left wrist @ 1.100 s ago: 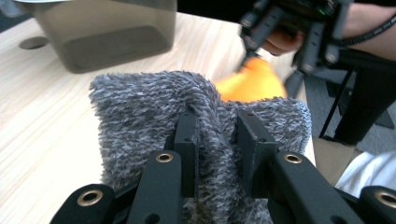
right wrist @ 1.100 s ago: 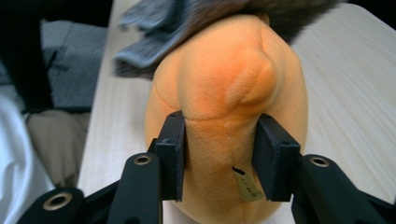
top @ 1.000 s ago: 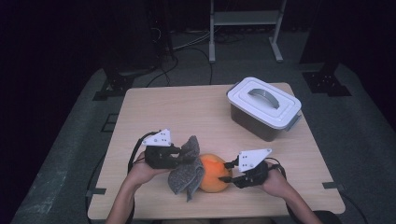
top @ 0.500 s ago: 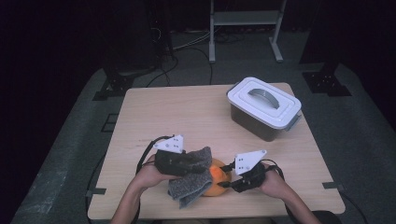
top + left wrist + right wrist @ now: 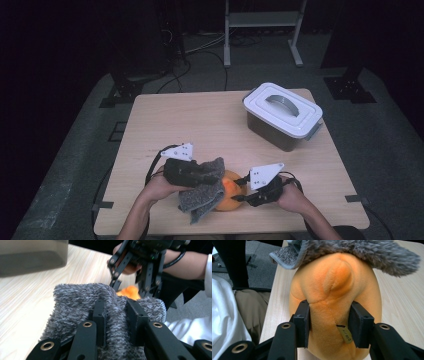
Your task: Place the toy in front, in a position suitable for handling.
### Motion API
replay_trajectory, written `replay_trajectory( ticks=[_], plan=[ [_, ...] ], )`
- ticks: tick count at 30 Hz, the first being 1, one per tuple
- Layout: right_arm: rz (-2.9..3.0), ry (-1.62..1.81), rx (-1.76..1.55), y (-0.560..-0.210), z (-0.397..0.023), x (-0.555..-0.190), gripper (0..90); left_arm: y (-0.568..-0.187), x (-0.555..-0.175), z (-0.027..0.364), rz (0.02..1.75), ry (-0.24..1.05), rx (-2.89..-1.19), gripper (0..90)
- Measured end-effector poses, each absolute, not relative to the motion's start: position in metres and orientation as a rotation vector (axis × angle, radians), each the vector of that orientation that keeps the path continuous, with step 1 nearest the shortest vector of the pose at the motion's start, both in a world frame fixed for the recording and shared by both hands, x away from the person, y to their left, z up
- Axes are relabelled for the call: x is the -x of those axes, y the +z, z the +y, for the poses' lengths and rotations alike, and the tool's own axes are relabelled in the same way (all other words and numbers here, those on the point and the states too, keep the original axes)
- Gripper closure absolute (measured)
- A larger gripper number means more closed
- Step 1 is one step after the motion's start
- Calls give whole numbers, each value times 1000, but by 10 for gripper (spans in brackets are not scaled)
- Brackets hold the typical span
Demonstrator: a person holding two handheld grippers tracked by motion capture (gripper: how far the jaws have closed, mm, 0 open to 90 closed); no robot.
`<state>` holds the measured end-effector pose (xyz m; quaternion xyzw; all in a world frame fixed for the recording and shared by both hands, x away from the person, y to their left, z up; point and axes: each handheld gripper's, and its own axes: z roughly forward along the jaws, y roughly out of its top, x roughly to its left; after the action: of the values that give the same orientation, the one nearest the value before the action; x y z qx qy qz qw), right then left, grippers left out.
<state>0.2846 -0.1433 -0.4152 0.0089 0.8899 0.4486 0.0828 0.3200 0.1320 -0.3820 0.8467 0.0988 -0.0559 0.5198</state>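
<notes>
2 grippers, orange plush toy (image 5: pixel 334 307) upright, grey cloth (image 5: pixel 82 305) draped

**Around the work: table, box and dark room**

A light wooden table (image 5: pixel 200 120) stands on grey carpet (image 5: pixel 75 170) in a dim room. On its far right part sits a dark plastic box (image 5: pixel 272 131) with a white lid (image 5: pixel 282 110); the lid is on and has a grey curved handle (image 5: pixel 280 101) in the middle. The box stands at an angle to the table edges. Beyond the table, the legs of a white metal rack (image 5: pixel 260 30) stand on the floor, with black cables (image 5: pixel 200 55) lying near them. Dark stand feet (image 5: pixel 122 92) rest by the far left corner and another (image 5: pixel 350 87) by the far right.
</notes>
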Motion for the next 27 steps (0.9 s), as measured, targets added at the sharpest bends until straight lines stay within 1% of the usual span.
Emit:
replay_trajectory(
  ticks=[2, 4, 6, 12, 18, 20, 27],
  plan=[
    [2654, 1350, -23, -415, -142, -284, 554, -381, -319, 125, 220, -147, -2011, 713],
    [2656, 1334, -5, -415, -138, -283, 556, -378, -317, 117, 205, -116, -2037, 713],
    [2652, 1330, 2, -415, -138, -283, 559, -378, -318, 118, 208, -107, -2037, 713],
    [2647, 1339, -14, -414, -146, -286, 565, -384, -325, 138, 270, -74, -2025, 721],
    [2633, 1372, -81, -416, -158, -292, 565, -389, -331, 154, 326, -86, -2004, 720],
    [2632, 1387, -105, -416, -159, -294, 565, -389, -331, 153, 324, -84, -1994, 721],
    [2614, 1365, -59, -416, -145, -287, 569, -384, -322, 129, 273, -46, -1980, 721]
  ],
)
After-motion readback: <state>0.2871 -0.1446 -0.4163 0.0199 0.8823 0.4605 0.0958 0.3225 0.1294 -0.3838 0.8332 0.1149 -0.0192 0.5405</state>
